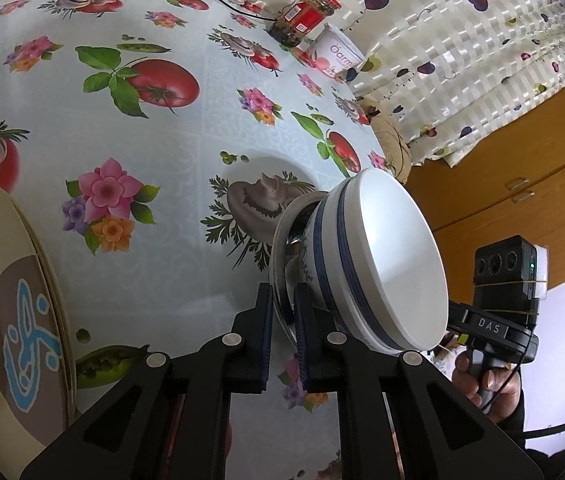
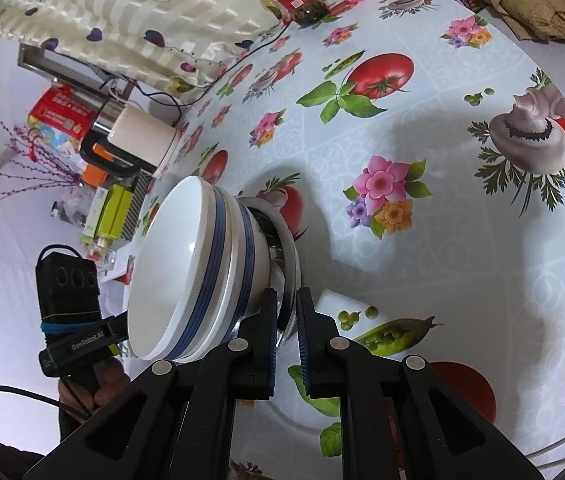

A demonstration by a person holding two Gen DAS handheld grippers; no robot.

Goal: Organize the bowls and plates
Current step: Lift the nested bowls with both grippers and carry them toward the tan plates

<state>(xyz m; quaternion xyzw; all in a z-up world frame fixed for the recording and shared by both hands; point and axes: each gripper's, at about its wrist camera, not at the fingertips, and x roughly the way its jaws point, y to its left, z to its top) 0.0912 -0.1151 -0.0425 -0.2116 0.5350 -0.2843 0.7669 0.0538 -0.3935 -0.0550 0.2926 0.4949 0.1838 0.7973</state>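
In the left wrist view, a cream plate [image 1: 14, 304] with a blue motif fills the lower left edge of the frame, resting on the flowered counter [image 1: 154, 128]. At lower centre the left hand-held gripper [image 1: 282, 320] is clenched on the thin rim of a steel plate [image 1: 280, 300], which carries two nested white bowls [image 1: 378, 256] with blue bands. The stack sits directly ahead of the pads, and the bowls bulge to the right of them. At the right edge a hand [image 1: 482, 380] grips the handle of the other tool.

In the right wrist view the stacked bowls lie left of centre. Just to their right, the right hand-held gripper [image 2: 286, 320] is clamped on the opposite rim of the same steel plate. So both arms share the load from opposite sides, neither nearer than the other.

The stack appears held off the counter, judging by the shadow beneath it. Any coming move likely depends on both hands travelling together and keeping the plate level, or the bowls could slide.
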